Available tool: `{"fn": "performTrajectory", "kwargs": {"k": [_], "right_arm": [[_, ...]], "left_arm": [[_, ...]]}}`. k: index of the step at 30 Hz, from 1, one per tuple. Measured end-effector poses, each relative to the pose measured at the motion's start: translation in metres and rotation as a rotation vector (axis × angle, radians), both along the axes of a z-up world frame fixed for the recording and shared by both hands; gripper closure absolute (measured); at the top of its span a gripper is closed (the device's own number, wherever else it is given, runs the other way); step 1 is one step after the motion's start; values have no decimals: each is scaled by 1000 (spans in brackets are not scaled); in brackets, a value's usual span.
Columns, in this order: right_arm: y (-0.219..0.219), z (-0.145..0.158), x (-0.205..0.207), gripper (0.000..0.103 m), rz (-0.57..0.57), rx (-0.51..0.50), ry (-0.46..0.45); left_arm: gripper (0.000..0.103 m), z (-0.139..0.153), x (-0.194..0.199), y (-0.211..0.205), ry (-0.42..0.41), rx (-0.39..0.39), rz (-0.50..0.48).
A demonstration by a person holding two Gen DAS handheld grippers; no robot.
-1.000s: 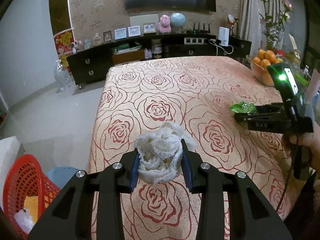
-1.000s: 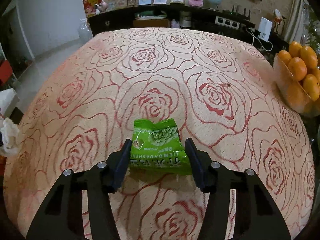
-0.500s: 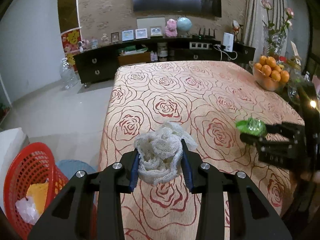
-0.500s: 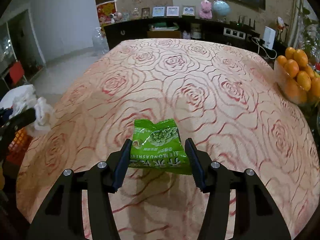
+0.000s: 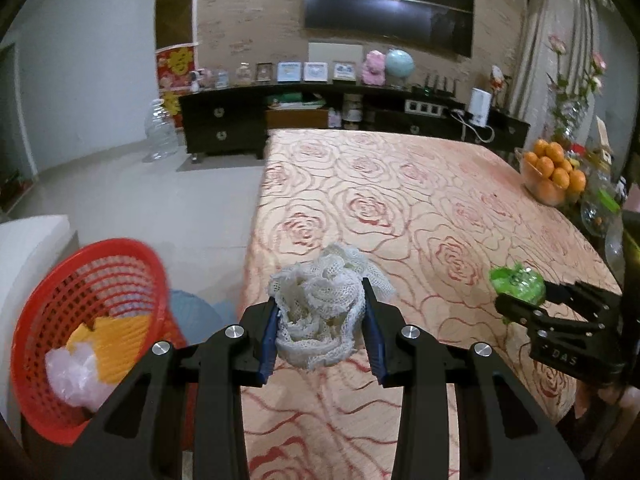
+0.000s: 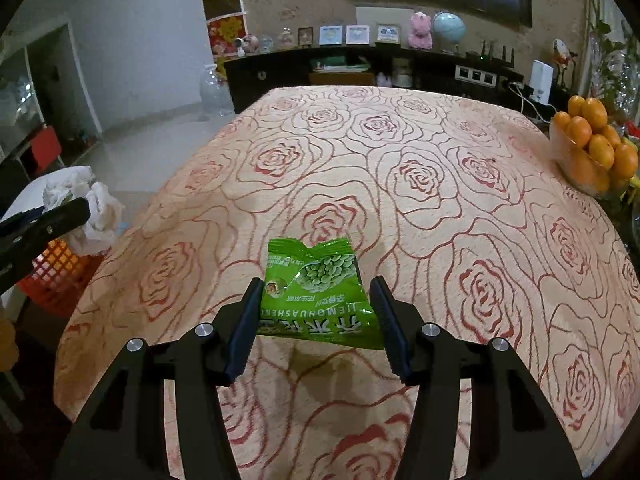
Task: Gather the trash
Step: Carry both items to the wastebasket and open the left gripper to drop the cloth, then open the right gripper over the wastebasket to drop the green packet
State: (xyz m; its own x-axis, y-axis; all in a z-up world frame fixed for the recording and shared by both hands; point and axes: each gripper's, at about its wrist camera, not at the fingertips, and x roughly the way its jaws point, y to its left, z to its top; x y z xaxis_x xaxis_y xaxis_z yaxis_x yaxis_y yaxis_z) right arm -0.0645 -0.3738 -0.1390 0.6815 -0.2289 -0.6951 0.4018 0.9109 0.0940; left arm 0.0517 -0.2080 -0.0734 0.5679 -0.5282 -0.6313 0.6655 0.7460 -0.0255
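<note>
My left tool (image 5: 320, 318) is clamped on a crumpled wad of white mesh netting (image 5: 320, 312), held in the air above the near left edge of the desk (image 5: 400, 208), which wears a peach cloth patterned with red roses. Down to the left, on the floor beside the desk, stands a red plastic basket (image 5: 92, 280) with yellow and clear plastic scraps inside. My right tool (image 6: 316, 312) grips a green snack packet (image 6: 316, 292) by its sides, lifted clear of the cloth, with a shadow beneath it. A glass bowl of oranges (image 6: 592, 148) sits at the desk's far right edge, well apart from both tools.
</note>
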Motion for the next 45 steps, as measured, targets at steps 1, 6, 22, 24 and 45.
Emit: {"fn": "performTrajectory", "kwargs": {"k": [1, 6, 22, 24, 45], "right_arm": [[3, 0, -1, 50, 3, 1, -3], [19, 1, -2, 50, 20, 0, -3], [71, 18, 12, 50, 105, -50, -5], [75, 21, 16, 50, 114, -52, -7], [164, 66, 96, 50, 313, -37, -65]], "left_arm": [[69, 0, 1, 4, 1, -4, 10], [69, 5, 8, 31, 7, -31, 80], [69, 40, 46, 102, -107, 13, 246], [69, 39, 60, 112, -88, 14, 278], [24, 39, 84, 182, -49, -75, 490]]}}
